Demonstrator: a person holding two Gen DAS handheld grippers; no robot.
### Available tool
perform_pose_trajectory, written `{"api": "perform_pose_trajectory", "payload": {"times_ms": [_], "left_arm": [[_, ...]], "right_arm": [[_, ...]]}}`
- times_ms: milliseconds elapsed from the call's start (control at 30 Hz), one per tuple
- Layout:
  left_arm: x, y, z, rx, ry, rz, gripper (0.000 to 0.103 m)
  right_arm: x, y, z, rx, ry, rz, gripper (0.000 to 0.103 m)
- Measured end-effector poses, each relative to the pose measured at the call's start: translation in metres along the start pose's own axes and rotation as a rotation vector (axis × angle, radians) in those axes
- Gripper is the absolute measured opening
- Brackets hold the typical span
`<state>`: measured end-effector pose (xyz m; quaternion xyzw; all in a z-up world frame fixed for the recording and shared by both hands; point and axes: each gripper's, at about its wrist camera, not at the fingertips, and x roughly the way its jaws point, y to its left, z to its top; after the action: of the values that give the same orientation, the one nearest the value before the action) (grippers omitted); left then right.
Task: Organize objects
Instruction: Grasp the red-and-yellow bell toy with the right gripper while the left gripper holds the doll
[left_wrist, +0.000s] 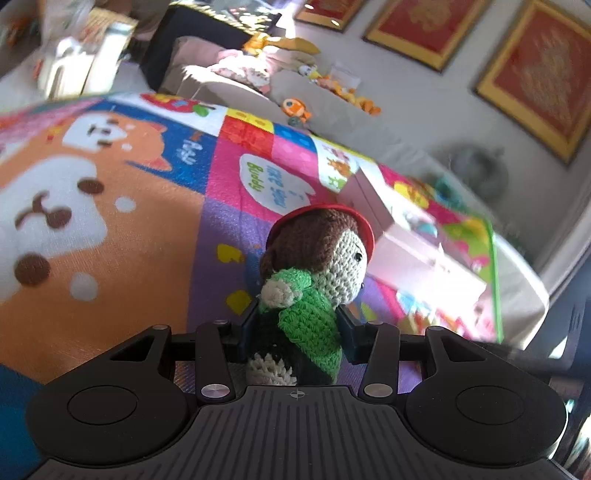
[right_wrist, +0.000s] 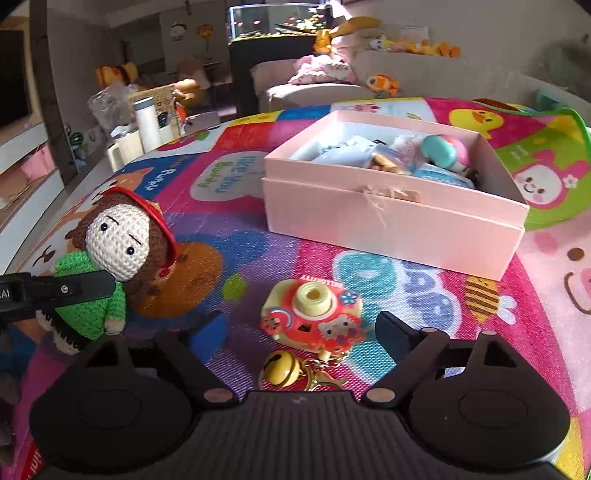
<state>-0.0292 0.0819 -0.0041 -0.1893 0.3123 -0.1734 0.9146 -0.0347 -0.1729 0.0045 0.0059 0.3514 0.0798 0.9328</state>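
You are working over a bright cartoon play mat (right_wrist: 229, 236) that is covering the surface. A pink box (right_wrist: 391, 218) of small toys is sitting on it at the far right. Nearer to you, a toy camera keychain (right_wrist: 314, 317) is lying flat on the mat, with its yellow bell (right_wrist: 279, 369) trailing toward the near edge. The mat's green border (right_wrist: 580, 125) is showing at the far right.

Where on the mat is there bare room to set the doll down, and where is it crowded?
Free: the mat between the doll and the pink box, and the dog-print area left of the doll in the left wrist view. Crowded: inside the box, and around the toy camera and bell.
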Motion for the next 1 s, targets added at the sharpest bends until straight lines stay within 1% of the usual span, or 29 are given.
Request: {"api": "perform_pose_trajectory", "payload": {"times_ms": [67, 100, 233, 333, 400, 433, 467, 533, 600, 633, 700, 767, 900, 1000], "left_arm": [[-0.004, -0.009, -0.001, 0.083, 0.017, 0.040, 0.050], [-0.005, -0.012, -0.001, 0.107, 0.025, 0.050, 0.050], [-0.007, -0.006, 0.004, 0.089, 0.037, 0.054, 0.054], [-0.006, -0.010, 0.009, 0.115, 0.034, 0.092, 0.052], [0.001, -0.013, 0.014, 0.133, 0.051, 0.101, 0.052], [0.005, -0.014, 0.016, 0.140, 0.064, 0.107, 0.054], [0.011, -0.015, 0.018, 0.147, 0.080, 0.111, 0.054], [0.020, -0.018, 0.023, 0.170, 0.092, 0.124, 0.054], [0.027, -0.023, 0.027, 0.202, 0.098, 0.138, 0.052], [0.029, -0.025, 0.029, 0.214, 0.104, 0.140, 0.051], [0.033, -0.027, 0.031, 0.215, 0.119, 0.141, 0.051], [0.035, -0.028, 0.032, 0.202, 0.127, 0.141, 0.050], [0.034, -0.025, 0.035, 0.160, 0.144, 0.132, 0.048], [0.028, -0.027, 0.032, 0.165, 0.160, 0.115, 0.047]], "right_arm": [[0.001, 0.000, 0.000, -0.001, 0.002, 0.003, 0.090], [0.000, -0.001, 0.000, 0.001, 0.001, 0.006, 0.091], [-0.002, -0.005, -0.001, 0.025, -0.012, 0.025, 0.091], [-0.003, -0.007, -0.001, 0.034, -0.016, 0.034, 0.091], [-0.002, -0.005, 0.000, 0.025, -0.011, 0.031, 0.091], [-0.001, -0.003, 0.000, 0.013, -0.007, 0.029, 0.091], [0.000, 0.000, 0.001, -0.001, -0.002, 0.028, 0.089], [0.001, 0.004, 0.001, -0.033, 0.001, 0.026, 0.083], [0.001, 0.009, 0.001, -0.060, -0.003, 0.024, 0.075], [0.000, 0.010, 0.000, -0.070, -0.006, 0.026, 0.072], [-0.003, 0.012, -0.002, -0.079, -0.014, 0.023, 0.063], [-0.004, 0.011, -0.002, -0.075, -0.019, 0.025, 0.057], [-0.007, 0.010, -0.002, -0.081, -0.013, 0.035, 0.057], [-0.016, 0.006, -0.004, -0.085, -0.005, 0.054, 0.057]]}}
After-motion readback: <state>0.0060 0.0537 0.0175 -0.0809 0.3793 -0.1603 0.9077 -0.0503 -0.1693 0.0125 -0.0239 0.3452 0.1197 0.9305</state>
